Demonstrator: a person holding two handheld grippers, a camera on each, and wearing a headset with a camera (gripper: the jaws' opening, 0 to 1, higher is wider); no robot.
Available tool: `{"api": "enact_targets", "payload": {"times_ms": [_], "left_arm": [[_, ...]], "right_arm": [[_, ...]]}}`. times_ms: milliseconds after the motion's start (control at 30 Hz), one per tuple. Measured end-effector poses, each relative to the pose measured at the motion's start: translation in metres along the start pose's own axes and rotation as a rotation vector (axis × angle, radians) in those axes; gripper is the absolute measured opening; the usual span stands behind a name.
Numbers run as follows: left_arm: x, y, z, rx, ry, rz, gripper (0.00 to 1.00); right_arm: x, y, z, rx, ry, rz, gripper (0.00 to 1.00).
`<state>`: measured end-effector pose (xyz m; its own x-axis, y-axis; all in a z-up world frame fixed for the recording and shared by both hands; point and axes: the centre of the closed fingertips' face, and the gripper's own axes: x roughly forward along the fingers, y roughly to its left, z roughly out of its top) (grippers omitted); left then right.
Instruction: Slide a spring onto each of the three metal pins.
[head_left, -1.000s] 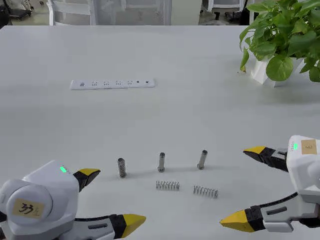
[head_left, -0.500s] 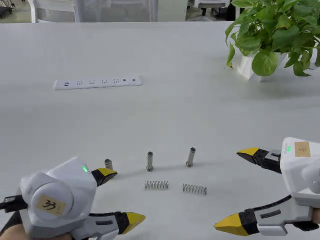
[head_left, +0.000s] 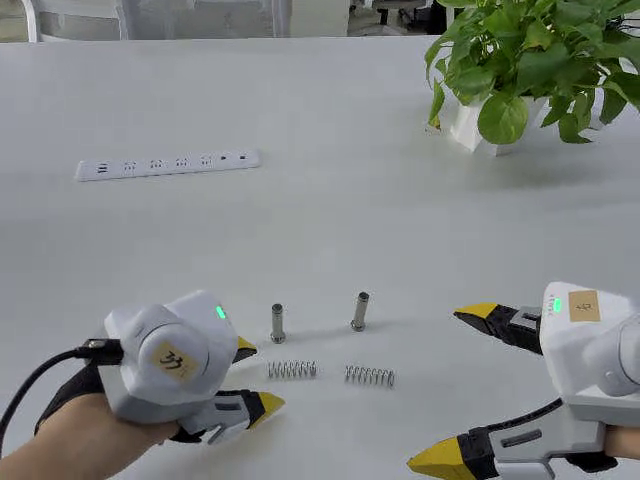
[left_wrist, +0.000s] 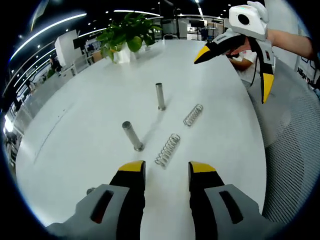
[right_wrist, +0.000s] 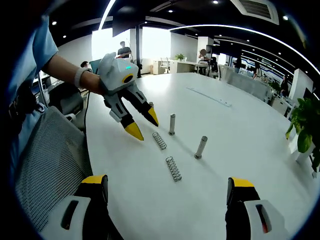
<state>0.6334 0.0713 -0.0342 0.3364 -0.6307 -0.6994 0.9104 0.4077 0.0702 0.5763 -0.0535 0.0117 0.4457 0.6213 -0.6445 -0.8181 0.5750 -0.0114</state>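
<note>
Yellow-tipped and white-bodied, the left gripper (head_left: 258, 377) has come forward and rightward across the pale grey table (head_left: 350, 200) over the last second. In the head view its body now covers the leftmost metal pin, the one that already wore a spring a second ago. Its jaws stand apart, narrower than before, and hold nothing. In the left gripper view they point at the nearer loose coiled steel spring (left_wrist: 167, 149), which lies flat just ahead of the tips, on the near side of the middle cylindrical steel pin (left_wrist: 132, 136). The other loose coiled steel spring (head_left: 370, 375) lies to its right, near the right-hand cylindrical steel pin (head_left: 360, 311). Both these pins are bare. The white right gripper (head_left: 448, 390) hangs at the right, jaws wide apart and empty, much where it was. I judge that one pin is done and the second spring is about to be picked up.
</note>
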Motion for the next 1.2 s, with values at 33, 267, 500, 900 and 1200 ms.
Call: {"api": "enact_targets", "payload": {"times_ms": [33,267,500,900,1200], "left_arm": [[0.002,0.000,0.000,0.008,0.006,-0.001,0.29],[0.012,0.000,-0.001,0.002,0.058,-0.026,0.21],[0.016,0.003,-0.007,-0.004,0.099,-0.033,0.18],[0.019,-0.001,-0.007,-0.022,0.168,-0.098,0.11],[0.019,-0.003,-0.008,-0.003,0.277,-0.115,0.08]], "right_arm": [[0.000,0.001,-0.001,0.004,-0.001,0.000,0.99],[-0.002,0.002,-0.004,0.024,-0.001,-0.008,0.99],[-0.003,0.003,-0.005,0.035,-0.004,-0.014,0.99],[-0.001,0.006,-0.004,0.042,-0.009,-0.012,0.99],[0.003,0.012,-0.002,0.037,-0.011,0.007,0.99]]}}
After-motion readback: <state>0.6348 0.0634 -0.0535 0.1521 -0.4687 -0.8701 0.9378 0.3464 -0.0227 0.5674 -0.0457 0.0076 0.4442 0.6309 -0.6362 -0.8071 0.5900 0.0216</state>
